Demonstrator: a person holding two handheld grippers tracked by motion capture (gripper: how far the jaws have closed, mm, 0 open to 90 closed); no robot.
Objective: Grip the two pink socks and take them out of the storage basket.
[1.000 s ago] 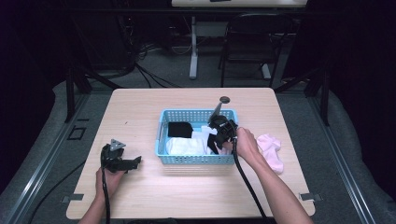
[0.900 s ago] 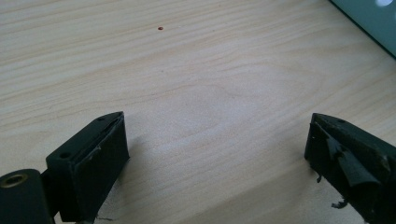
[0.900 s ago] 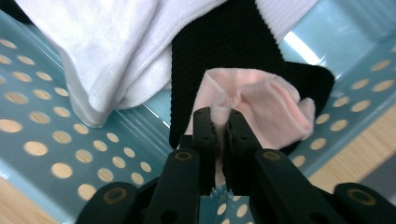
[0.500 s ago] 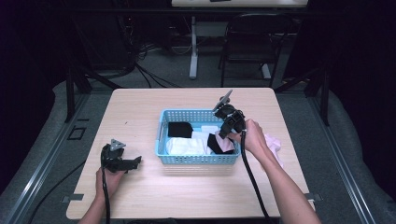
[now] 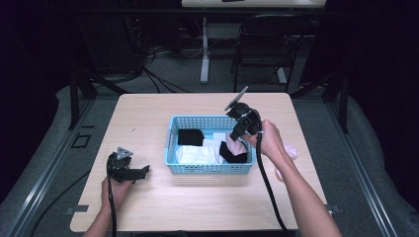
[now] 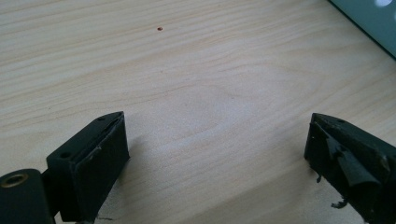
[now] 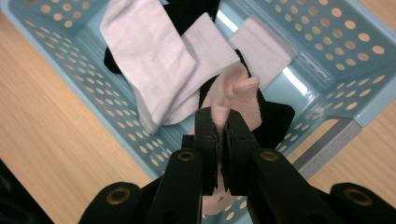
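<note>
A light blue perforated basket [image 5: 170, 148] [image 7: 60, 60] stands at the middle of the wooden table, holding white socks [image 7: 154, 60] [image 5: 195, 154] and black socks [image 5: 190, 137]. My right gripper [image 5: 237, 136] [image 7: 223, 116] hangs over the basket's right end, shut on a pink sock [image 7: 238, 95] that dangles above a black sock [image 7: 275, 119]. My left gripper [image 5: 141, 171] [image 6: 215, 154] rests low on the table to the basket's left, its jaws wide open with bare wood between them.
Another pink sock [image 5: 291, 150] lies on the table just right of the basket, partly behind the right hand. The table edge [image 5: 197, 228] runs along the front. A chair [image 5: 262, 44] and cables stand on the floor beyond the table.
The right gripper has lifted up and back from the basket's right end, drawing a pink sock up with it. The left gripper has stayed put.
</note>
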